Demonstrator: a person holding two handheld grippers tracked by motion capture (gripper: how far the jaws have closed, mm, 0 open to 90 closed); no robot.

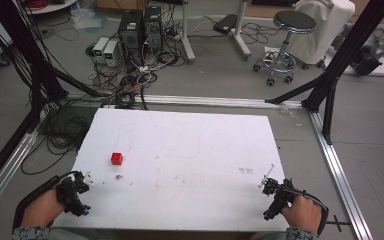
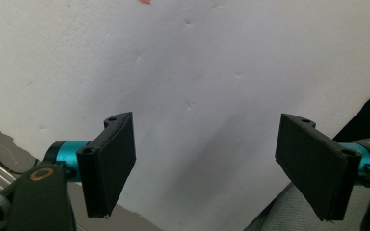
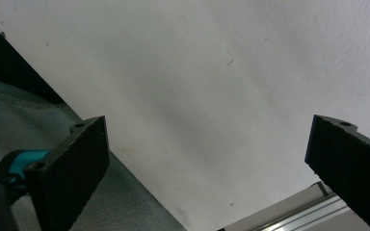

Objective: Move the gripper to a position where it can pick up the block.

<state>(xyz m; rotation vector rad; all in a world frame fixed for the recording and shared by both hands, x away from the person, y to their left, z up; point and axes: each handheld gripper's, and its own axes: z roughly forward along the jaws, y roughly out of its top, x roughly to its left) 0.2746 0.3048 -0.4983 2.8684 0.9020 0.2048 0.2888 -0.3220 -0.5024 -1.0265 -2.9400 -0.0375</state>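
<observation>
Both the left gripper [image 1: 75, 192] and right gripper [image 1: 275, 192] rest jaws apart at the white counter [image 1: 190, 150] corners; a careless reach could knock the small red cube [image 1: 116, 158] away.

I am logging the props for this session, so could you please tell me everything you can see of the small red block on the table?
The red block is a small cube-like piece, plain bright red, with no markings visible at this size; its material cannot be told. It sits flat on the white table, in the left half, beyond the left gripper and apart from it. Nothing touches it but the tabletop. A small dark smudge lies on the table just in front of it.
</observation>
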